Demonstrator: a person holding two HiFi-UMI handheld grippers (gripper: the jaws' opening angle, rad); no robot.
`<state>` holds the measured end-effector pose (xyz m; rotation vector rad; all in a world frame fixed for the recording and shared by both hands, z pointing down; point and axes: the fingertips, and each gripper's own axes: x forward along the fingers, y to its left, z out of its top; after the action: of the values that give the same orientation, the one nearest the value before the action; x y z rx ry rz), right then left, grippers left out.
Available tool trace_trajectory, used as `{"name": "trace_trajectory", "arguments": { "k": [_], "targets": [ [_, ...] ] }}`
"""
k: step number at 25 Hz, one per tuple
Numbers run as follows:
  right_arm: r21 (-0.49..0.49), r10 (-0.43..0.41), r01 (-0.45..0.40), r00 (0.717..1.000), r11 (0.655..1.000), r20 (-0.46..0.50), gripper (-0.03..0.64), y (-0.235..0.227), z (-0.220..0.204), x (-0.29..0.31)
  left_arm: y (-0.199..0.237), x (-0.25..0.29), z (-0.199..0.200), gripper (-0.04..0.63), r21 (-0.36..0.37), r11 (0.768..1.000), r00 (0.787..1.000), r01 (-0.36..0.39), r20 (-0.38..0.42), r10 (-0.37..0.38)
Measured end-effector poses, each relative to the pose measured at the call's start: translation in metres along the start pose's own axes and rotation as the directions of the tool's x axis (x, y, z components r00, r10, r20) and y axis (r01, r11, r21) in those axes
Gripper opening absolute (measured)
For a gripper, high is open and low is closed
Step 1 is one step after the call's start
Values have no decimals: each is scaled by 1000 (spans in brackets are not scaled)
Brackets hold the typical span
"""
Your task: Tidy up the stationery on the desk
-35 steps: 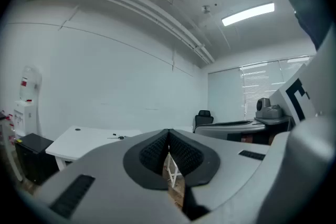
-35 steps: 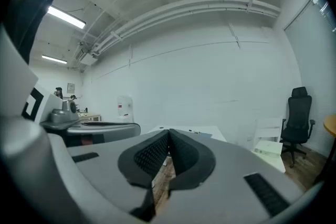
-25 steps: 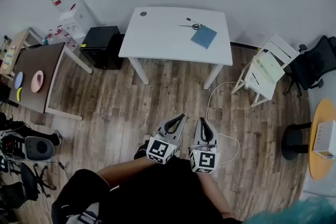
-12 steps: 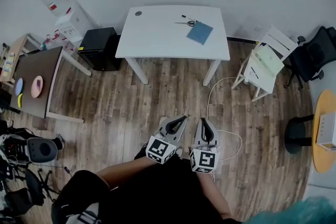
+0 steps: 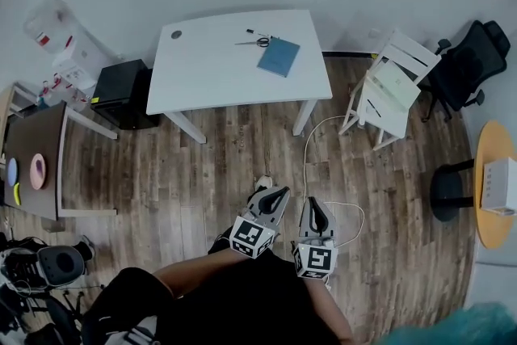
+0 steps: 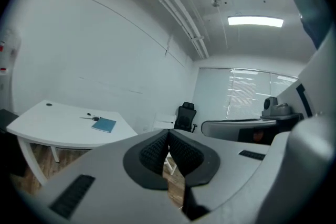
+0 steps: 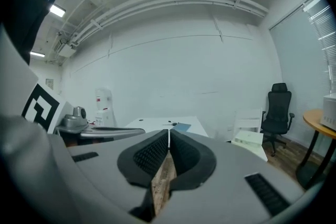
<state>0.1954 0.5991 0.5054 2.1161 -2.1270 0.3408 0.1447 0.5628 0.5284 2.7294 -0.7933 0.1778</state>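
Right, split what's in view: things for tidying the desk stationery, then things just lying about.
For the job:
white desk
blue notebook
scissors
left gripper and right gripper, both shut and empty

Just lying about:
water dispenser
black cabinet
white chair
office chair
brown table
round table

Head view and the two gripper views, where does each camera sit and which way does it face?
Head view: on the person's head, looking steeply down at floor and white desk; shows arms, left tool, right tool.
Left gripper view: on the left tool, facing the desk; shows its shut jaws.
Right gripper view: on the right tool, facing the desk; shows its shut jaws.
Shared: desk and blue notebook.
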Motion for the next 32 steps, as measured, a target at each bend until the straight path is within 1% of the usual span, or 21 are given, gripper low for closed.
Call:
{"name": "trace_trajectory", "arguments": {
  "k": [2,4,8,12,15,17,19,21,24,29,32],
  "targets": [
    [4,-14,14,1000,1000,-10,34,-14,4,25,8,26,-2,14,-19,999,999,28,-26,-28],
    [-3,-1,1,1000,1000,-18,34,-21,12,53,23,50,1,14,-44,998,998,35,-43,-37],
    [-33,42,-42,999,999,-14,34,-24,34,110,62,87,22,14,-59,998,999,37,-26,-38],
    [-39,69,-70,997,997,-32,34,-26,54,173,111,118,44,14,-85,996,1000,11,-15,-12],
    [-50,96,-100,993,994,-64,34,-21,63,219,151,138,50,14,-120,993,999,-13,-41,8],
    [-65,119,-124,990,990,-80,34,-15,68,247,175,150,54,14,-143,990,999,-17,-52,10],
    [-84,131,-138,988,987,-80,34,-10,74,271,195,159,60,14,-150,989,999,-8,-49,0],
    [-89,130,-137,988,987,-83,34,-8,77,289,213,169,63,14,-148,989,999,-2,-52,-5],
    [-77,119,-128,987,989,-109,34,-17,76,303,233,183,67,14,-157,987,998,-16,-56,7],
    [-61,90,-98,989,993,-120,34,-41,79,328,259,203,66,14,-149,987,995,-64,-90,51],
    [-50,108,-115,987,992,-120,34,-56,83,349,263,222,68,14,-159,983,993,-92,-93,78]
  ]
}}
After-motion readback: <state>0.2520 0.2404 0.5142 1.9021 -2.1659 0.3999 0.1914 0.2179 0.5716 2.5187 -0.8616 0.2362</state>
